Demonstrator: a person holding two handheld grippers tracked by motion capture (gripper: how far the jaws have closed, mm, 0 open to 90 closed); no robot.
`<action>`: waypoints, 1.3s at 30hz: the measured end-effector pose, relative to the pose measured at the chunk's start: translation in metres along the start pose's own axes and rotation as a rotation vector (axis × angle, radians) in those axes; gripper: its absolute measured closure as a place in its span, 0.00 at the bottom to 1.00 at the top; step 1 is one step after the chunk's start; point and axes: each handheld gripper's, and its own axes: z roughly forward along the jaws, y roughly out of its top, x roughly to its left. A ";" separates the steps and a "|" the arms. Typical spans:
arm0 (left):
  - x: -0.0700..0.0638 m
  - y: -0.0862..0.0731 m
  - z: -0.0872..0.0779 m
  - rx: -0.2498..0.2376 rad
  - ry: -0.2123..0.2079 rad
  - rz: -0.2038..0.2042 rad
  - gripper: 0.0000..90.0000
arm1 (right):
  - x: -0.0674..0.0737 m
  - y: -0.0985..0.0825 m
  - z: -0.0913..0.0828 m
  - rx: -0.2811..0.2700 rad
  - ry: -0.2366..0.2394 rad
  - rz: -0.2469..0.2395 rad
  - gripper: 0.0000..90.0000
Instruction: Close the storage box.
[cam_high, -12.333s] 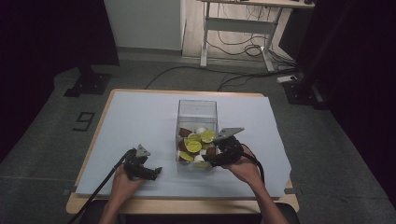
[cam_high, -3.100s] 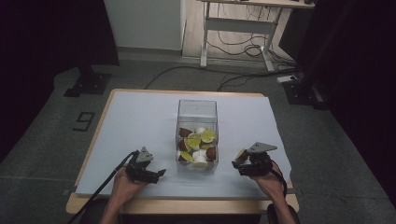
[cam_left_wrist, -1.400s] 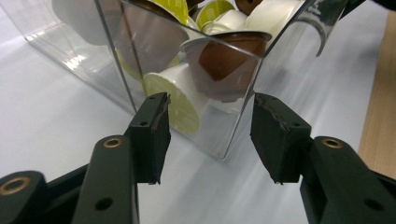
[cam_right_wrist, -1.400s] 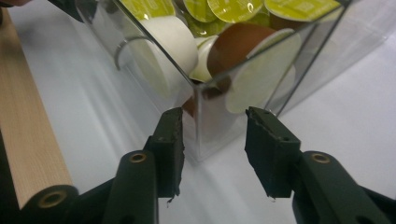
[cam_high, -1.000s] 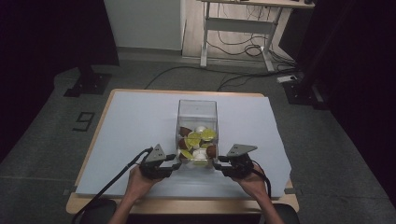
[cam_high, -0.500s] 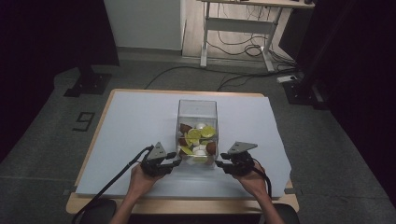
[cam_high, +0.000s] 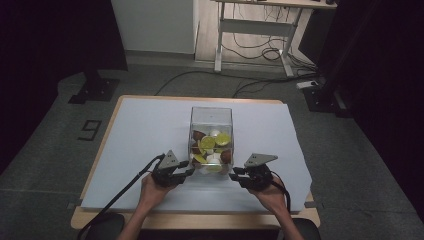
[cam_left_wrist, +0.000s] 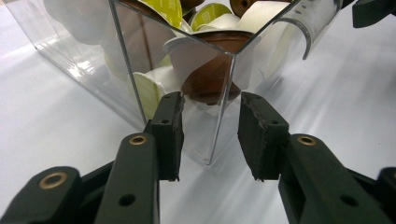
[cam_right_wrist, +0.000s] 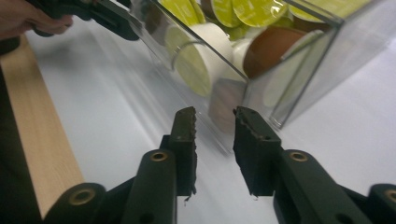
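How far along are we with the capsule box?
Done: the clear box already holds a heap of coffee capsules. In hand: the left tool straddles a near bottom corner of the box, and the right tool, its jaws just closing, sits at the other near corner; neither visibly clamps. Left: gripping and moving the box.

I see the clear box (cam_high: 211, 131) standing in the middle of the white sheet (cam_high: 145, 125); it blocks the straight way between my left gripper (cam_high: 184, 171) and my right gripper (cam_high: 239, 176); wide flat room lies on both sides of the box and behind it; the box's near corner sits right at the left jaws.
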 end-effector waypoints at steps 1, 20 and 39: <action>0.000 0.000 0.000 0.001 0.000 -0.001 0.66 | 0.001 0.001 0.001 -0.005 0.006 -0.003 0.79; -0.003 -0.001 -0.001 0.036 0.039 0.034 0.57 | 0.014 0.020 0.018 -0.024 0.038 -0.043 0.88; 0.005 -0.014 0.006 0.150 0.023 -0.006 0.16 | 0.014 0.025 0.022 -0.021 0.043 -0.049 0.89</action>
